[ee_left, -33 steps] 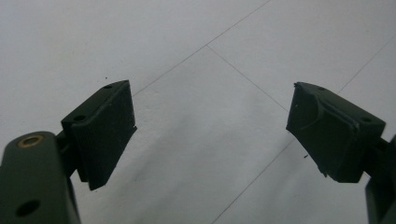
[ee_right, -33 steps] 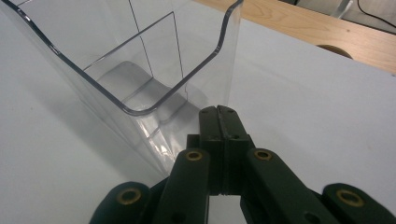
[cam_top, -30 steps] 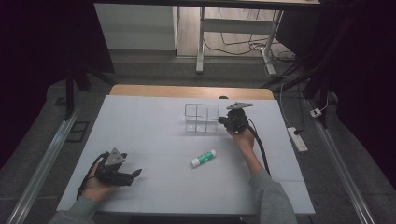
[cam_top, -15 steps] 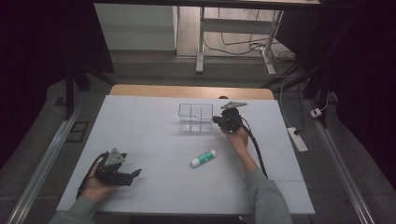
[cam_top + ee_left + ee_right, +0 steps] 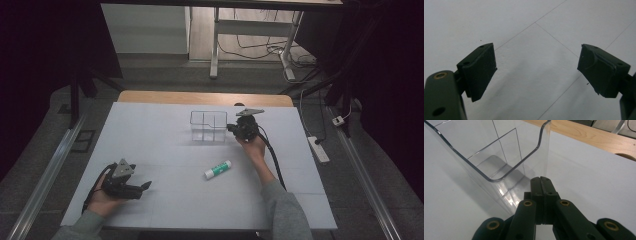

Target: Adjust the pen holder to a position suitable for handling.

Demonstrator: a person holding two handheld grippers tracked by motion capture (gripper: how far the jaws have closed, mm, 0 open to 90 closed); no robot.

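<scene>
Your white surface (image 5: 165, 150) carries the clear organizer (image 5: 208, 126), nudged leftward since a moment ago by your right tool (image 5: 541, 181), jaws pressed together, empty, against its corner. The glue stick (image 5: 218, 169) waits nearby; left tool (image 5: 536, 68) rests, jaws apart.

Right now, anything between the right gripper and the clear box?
Nothing visible. The right gripper, jaws shut, sits right at the near corner of the clear box, with no other object between them. The glue stick lies apart on the table, nearer the person.
</scene>
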